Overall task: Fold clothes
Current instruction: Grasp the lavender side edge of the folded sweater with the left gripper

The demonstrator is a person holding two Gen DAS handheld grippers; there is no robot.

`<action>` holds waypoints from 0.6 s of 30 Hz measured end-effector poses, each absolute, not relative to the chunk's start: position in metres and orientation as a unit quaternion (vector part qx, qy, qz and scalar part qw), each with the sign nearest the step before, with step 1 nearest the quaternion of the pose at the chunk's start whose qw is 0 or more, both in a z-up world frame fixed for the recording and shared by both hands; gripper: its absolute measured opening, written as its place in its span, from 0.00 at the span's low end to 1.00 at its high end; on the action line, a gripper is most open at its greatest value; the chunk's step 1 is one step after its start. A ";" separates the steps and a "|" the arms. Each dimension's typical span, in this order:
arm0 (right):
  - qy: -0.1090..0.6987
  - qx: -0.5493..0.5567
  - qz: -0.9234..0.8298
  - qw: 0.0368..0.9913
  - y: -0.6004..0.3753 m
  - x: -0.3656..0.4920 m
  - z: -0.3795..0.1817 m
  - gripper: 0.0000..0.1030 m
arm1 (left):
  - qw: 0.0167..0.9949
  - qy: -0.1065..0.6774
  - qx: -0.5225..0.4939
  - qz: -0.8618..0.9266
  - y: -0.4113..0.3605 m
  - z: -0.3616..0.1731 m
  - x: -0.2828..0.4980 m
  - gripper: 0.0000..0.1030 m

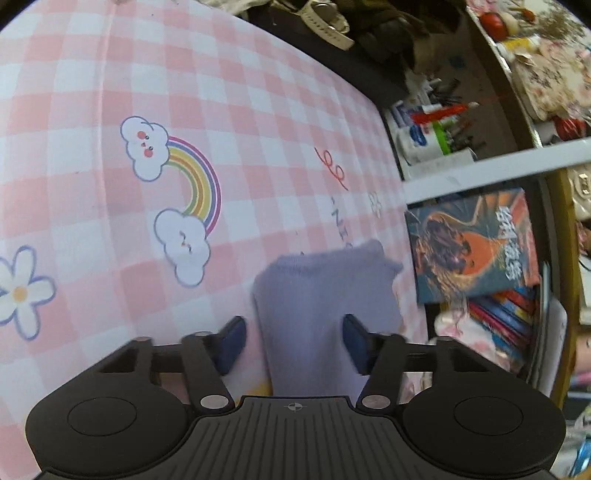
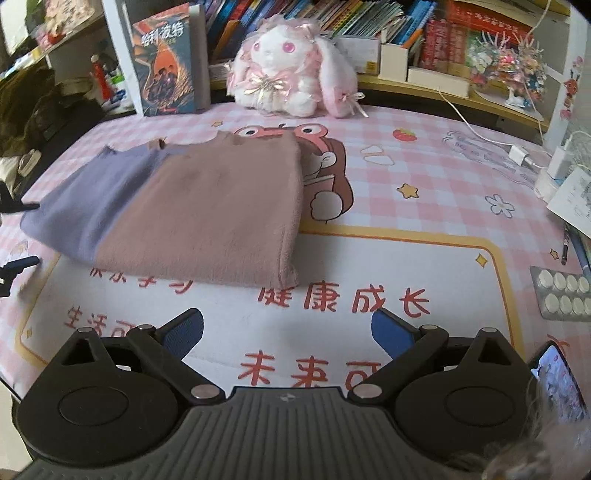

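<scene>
A half-folded purple-and-mauve sweater (image 2: 177, 206) lies on the pink checked desk mat (image 2: 424, 177), its purple end between the released left gripper (image 1: 293, 341), apparently poised for a fold, while the right gripper (image 2: 286, 330) hovers nearby, spread wide and empty.

Premises: a child's bedroom or study in a home. Evidence: pink checked cartoon-printed desk mat (image 2: 424, 173); pink-and-white plush rabbit (image 2: 291, 74) at its far edge; crowded bookshelf of colourful books (image 2: 362, 18) behind.
</scene>
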State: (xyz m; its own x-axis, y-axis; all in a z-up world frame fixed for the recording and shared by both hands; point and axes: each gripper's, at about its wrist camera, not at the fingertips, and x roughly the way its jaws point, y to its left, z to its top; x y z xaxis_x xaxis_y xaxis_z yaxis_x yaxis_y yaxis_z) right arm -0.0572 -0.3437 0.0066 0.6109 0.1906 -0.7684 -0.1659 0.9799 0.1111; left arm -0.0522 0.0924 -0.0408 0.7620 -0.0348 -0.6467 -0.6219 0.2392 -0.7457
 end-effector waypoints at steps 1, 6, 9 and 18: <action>0.428 0.020 0.095 0.899 -0.344 -0.055 0.008 0.94 | 0.734 0.285 -0.581 0.204 0.093 -0.042 -0.049 0.27; 0.422 0.053 0.074 0.902 -0.349 -0.034 0.013 0.78 | 0.788 0.297 -0.499 0.204 0.082 -0.021 -0.035 0.07; 0.425 0.074 0.061 0.900 -0.355 -0.017 0.016 0.53 | 0.895 0.275 -0.334 0.106 0.048 0.027 -0.028 0.08; 0.448 0.088 0.047 0.888 -0.348 0.012 0.004 0.45 | 0.827 0.348 -0.418 0.140 0.087 -0.020 -0.014 0.28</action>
State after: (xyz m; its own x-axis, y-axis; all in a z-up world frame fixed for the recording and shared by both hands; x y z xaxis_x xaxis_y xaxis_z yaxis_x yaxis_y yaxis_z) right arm 0.0118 -0.3480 0.0038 0.5938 0.1621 -0.7881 -0.0052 0.9802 0.1977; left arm -0.0141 0.0871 -0.0205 0.7189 -0.0594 -0.6926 -0.5222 0.6115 -0.5945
